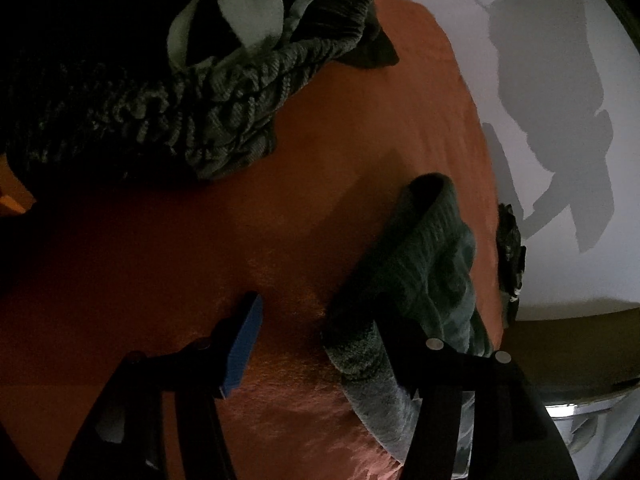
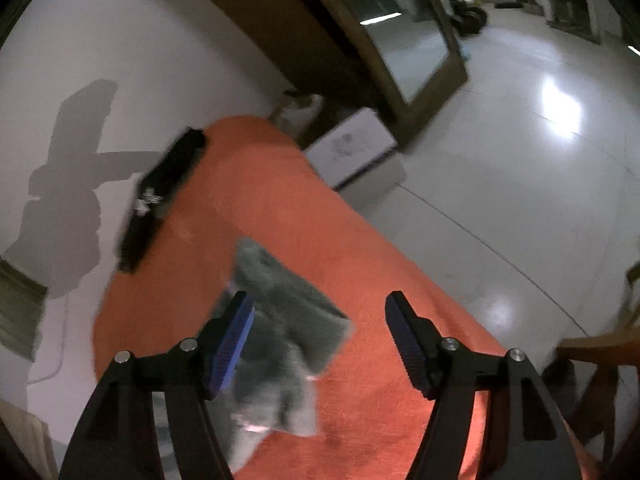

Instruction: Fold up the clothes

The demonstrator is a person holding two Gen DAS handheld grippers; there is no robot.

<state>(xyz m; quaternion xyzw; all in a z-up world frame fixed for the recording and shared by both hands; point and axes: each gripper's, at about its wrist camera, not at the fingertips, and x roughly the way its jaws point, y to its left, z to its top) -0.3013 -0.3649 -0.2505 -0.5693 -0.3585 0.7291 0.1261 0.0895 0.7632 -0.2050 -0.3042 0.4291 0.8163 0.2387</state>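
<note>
A small grey-green folded cloth (image 1: 424, 264) lies on the orange blanket (image 1: 304, 140). In the left wrist view my left gripper (image 1: 320, 344) is open. Its blue-padded fingertip (image 1: 240, 352) stands apart from the cloth, and the other finger is partly hidden by the cloth's near edge. A heap of dark green knitted clothes (image 1: 160, 112) sits at the upper left. In the right wrist view my right gripper (image 2: 320, 332) is open above the same cloth (image 2: 288, 320), which lies loose and rumpled on the blanket (image 2: 280, 200) beneath the left finger (image 2: 234, 340).
A black object (image 2: 160, 200) lies on the blanket's far edge by the white wall (image 2: 100, 40). Beyond the bed are a white box (image 2: 352, 148), a wooden-framed glass door (image 2: 400, 40) and a glossy floor (image 2: 520, 160). A wooden chair (image 2: 600, 344) stands at the right.
</note>
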